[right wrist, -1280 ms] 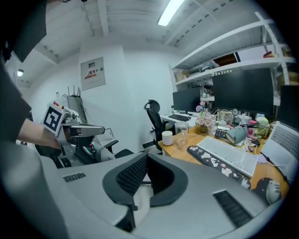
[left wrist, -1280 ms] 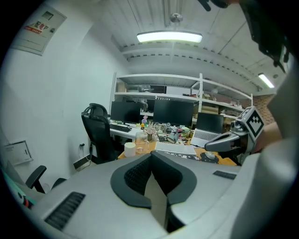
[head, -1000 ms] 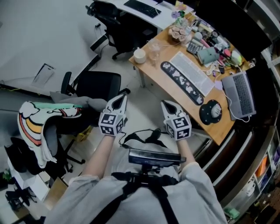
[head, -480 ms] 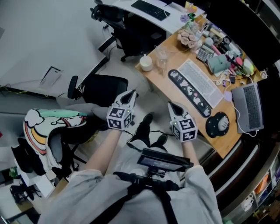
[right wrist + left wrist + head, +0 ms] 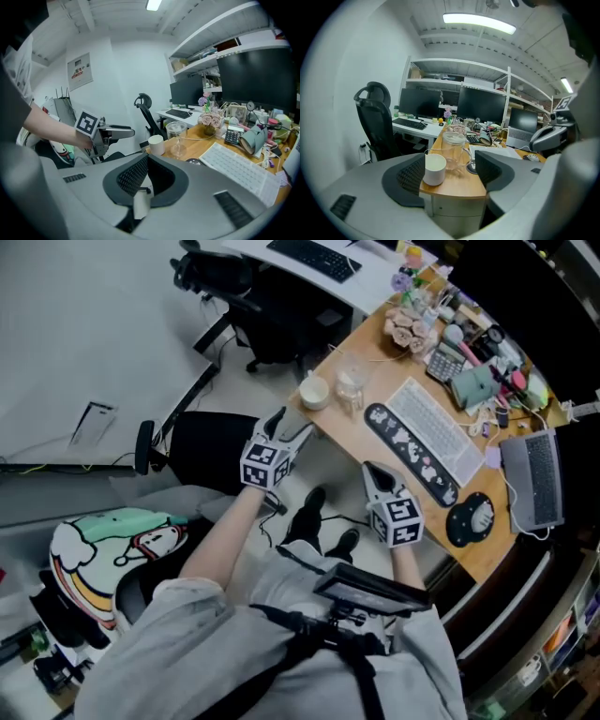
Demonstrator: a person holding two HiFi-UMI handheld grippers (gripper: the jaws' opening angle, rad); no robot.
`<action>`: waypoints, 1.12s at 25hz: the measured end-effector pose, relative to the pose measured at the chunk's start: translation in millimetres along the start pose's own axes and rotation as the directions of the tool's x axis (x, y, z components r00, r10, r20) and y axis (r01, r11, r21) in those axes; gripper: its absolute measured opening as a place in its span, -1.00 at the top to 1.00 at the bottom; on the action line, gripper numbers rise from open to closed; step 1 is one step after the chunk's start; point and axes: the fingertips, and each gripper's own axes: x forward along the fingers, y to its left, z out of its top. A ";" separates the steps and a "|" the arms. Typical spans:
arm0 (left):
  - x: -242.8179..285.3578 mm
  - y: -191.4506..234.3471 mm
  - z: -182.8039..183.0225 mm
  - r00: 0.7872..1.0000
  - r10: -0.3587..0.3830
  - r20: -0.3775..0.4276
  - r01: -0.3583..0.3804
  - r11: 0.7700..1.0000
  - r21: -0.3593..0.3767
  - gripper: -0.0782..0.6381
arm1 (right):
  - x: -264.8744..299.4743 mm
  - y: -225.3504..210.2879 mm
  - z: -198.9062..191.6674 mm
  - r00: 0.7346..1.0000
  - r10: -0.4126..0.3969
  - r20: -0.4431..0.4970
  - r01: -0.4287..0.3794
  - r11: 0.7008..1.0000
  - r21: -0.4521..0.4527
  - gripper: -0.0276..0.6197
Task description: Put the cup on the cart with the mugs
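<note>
A white cup (image 5: 314,392) stands at the near corner of the wooden desk (image 5: 375,442), beside a clear glass mug (image 5: 351,385). My left gripper (image 5: 296,427) reaches toward that corner and stops just short of the cup. In the left gripper view its jaws are opening, and the cup (image 5: 435,168) and glass mug (image 5: 453,149) show ahead between the fingers, untouched. My right gripper (image 5: 367,468) hangs back over the floor, beside the desk edge. Its jaws (image 5: 147,157) are shut with nothing in them. From there the cup (image 5: 156,144) and the left gripper (image 5: 123,133) are visible.
A black office chair (image 5: 211,442) stands left of the desk corner. On the desk lie a keyboard (image 5: 439,427), a wrist rest (image 5: 411,454), a mouse (image 5: 476,517), a laptop (image 5: 534,479), flowers (image 5: 408,324) and clutter. Another chair (image 5: 234,282) and a white desk (image 5: 309,259) are behind.
My left gripper has reached forward from over the chair to the desk corner by the white cup. The right gripper has followed only slightly. The whole head view has shifted toward the desk.
</note>
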 end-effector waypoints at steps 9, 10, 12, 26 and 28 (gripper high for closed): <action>87.3 38.2 -43.1 0.991 -0.057 -0.125 0.059 0.998 0.018 -0.66 | 22.0 -15.4 1.3 0.996 -0.076 -0.036 0.078 0.996 0.047 0.92; 95.5 42.3 -46.8 0.989 -0.052 -0.138 0.056 0.998 0.021 -0.68 | 22.9 -17.5 0.1 0.996 -0.085 -0.040 0.087 0.995 0.054 0.92; 110.2 51.8 -53.9 0.986 -0.037 -0.163 0.043 0.999 0.030 -0.73 | 25.0 -21.3 -4.3 0.994 -0.101 -0.051 0.105 0.992 0.069 0.92; 161.6 47.6 -69.8 0.972 -0.097 -0.213 0.122 0.987 0.104 -0.78 | 28.2 -36.9 -20.1 0.983 -0.152 -0.107 0.164 0.980 0.112 0.92; 165.2 48.6 -70.0 0.971 -0.092 -0.219 0.119 0.986 0.113 -0.78 | 27.6 -40.1 -20.0 0.981 -0.161 -0.104 0.173 0.977 0.121 0.92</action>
